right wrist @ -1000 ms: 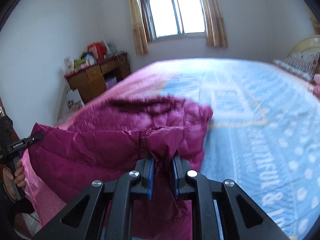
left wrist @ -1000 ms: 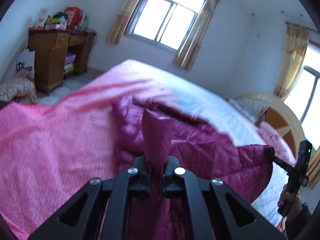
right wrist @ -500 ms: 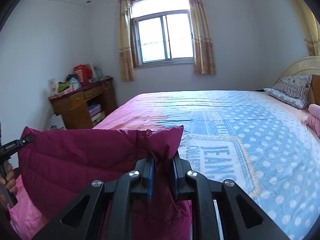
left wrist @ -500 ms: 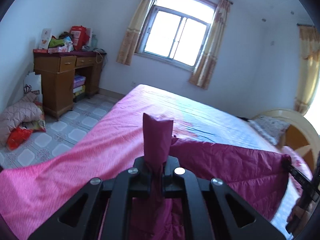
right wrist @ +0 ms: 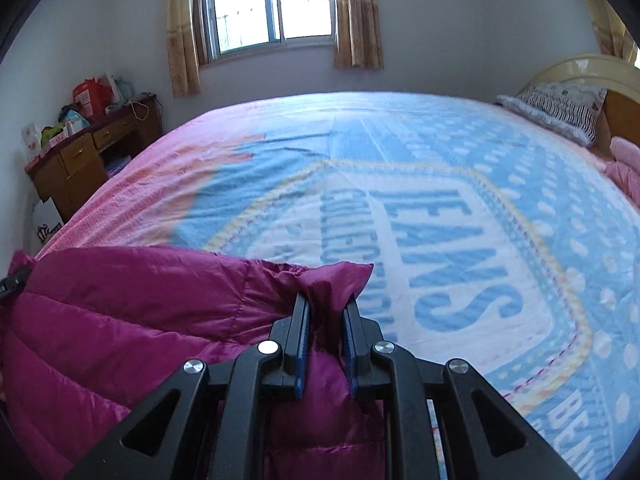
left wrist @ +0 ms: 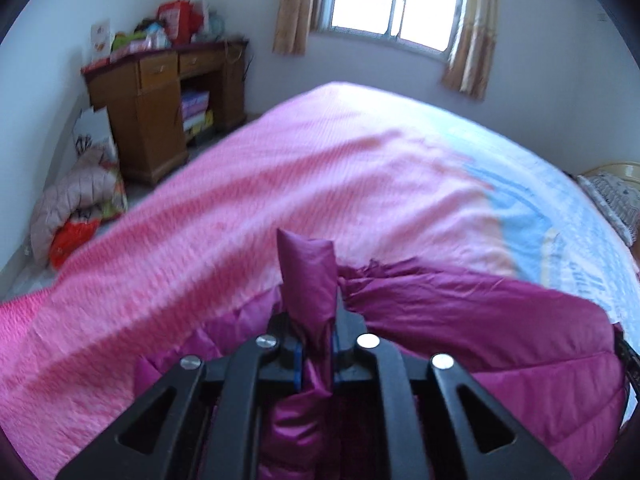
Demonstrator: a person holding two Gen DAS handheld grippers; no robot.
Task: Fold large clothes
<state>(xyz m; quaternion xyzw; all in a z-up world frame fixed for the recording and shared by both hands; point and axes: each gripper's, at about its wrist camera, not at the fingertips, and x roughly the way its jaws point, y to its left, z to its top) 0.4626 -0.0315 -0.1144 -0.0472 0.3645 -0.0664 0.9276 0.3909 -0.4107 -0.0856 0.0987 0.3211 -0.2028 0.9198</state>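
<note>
**Both grippers hold the purple coat over the bed**

From the left wrist camera: the left gripper (left wrist: 314, 344) has its two black fingers pinched on a bunched bit of the purple puffy coat (left wrist: 500, 344). Its jaws have just been opening a little, but the cloth is between them and the pads press on it. A tuft of coat pokes up past the fingertips. The rest of the coat spreads to the right, low over the bed (left wrist: 280, 184), which has a pink and blue cover. Behind the bed are a brown desk (left wrist: 160, 104) piled with things, and a window (left wrist: 394, 0) with curtains. A lumpy bundle (left wrist: 76, 204) lies on the floor by the desk.

From the right wrist camera: the right gripper (right wrist: 325, 332) squeezes another corner of the coat (right wrist: 120, 320), with the cloth tight between its pads. The coat spreads to the left, over the near edge of the bed (right wrist: 520, 200). At the far left edge, the tip of the other gripper shows at the coat's far corner. A striped pillow (right wrist: 560, 108) sits by the headboard
</note>
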